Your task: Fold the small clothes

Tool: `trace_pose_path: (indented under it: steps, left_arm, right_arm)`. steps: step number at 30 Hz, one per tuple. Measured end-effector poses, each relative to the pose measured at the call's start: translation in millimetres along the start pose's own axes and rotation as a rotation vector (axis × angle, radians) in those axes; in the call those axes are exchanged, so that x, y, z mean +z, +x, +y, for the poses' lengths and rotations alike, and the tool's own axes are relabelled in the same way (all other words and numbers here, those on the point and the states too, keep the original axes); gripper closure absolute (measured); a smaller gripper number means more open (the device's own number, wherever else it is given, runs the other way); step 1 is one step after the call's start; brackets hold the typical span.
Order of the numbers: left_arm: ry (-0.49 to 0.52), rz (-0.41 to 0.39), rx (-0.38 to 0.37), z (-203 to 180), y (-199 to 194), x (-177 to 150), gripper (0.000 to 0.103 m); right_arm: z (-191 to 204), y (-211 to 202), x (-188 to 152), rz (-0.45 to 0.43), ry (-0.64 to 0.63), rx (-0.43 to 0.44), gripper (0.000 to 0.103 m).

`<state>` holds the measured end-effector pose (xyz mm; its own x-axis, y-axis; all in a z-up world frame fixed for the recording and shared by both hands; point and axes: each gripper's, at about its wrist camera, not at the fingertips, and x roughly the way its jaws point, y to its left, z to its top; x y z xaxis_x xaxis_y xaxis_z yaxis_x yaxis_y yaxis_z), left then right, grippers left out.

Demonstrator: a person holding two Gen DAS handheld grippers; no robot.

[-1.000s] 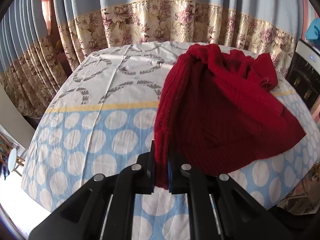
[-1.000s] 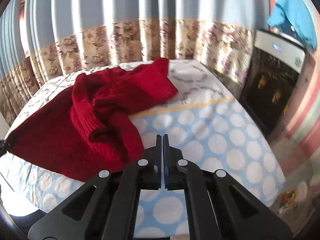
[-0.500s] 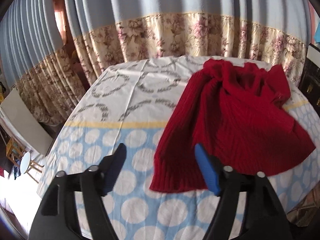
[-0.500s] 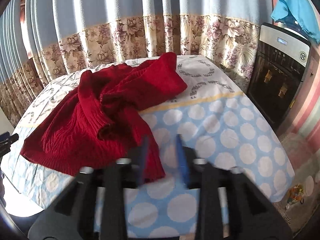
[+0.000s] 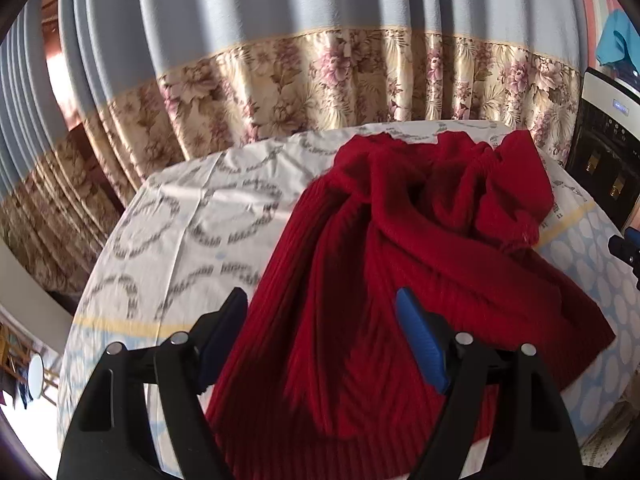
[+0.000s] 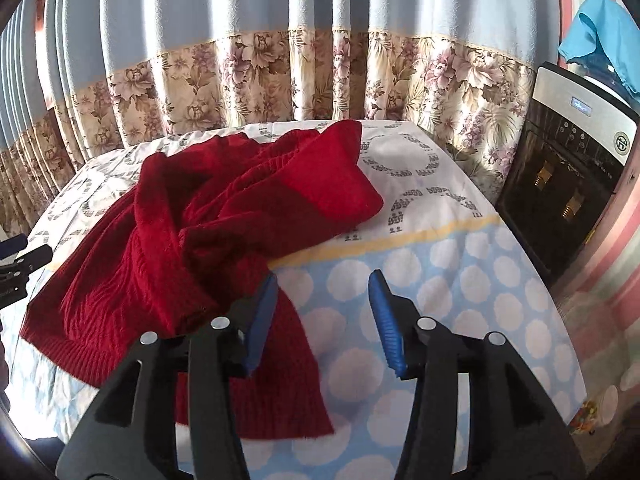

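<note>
No fold shows yet: the sweater [image 5: 400, 280] lies bunched on the counter [image 6: 460, 280]. Both grippers, left [image 5: 324, 332] and right [image 6: 324, 312], have fingers spread wide, holding nothing; the sweater lies between the left fingers and left of the right ones.

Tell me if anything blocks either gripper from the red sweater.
Nothing visible does. The left gripper hangs open right over the red sweater, and the right gripper is open beside its edge on the tablecloth.

A polka-dot tablecloth [image 6: 460, 280], floral-bordered blue curtains [image 6: 280, 60], and a black-fronted appliance [image 6: 560, 184].
</note>
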<state>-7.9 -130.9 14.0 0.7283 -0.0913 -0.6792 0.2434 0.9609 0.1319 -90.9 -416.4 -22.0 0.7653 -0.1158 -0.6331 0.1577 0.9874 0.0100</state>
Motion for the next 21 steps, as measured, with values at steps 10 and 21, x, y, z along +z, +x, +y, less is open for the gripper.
trace_pose_path:
  steps: [10,21]
  left_arm:
    - [0.005,-0.001,0.023,7,39,36,0.026]
    - [0.023,-0.004,0.005,7,80,72,0.026]
  right_arm:
    - [2,32,27,0.004,-0.022,-0.010,0.047]
    - [17,71,72,-0.025,-0.062,-0.007,0.038]
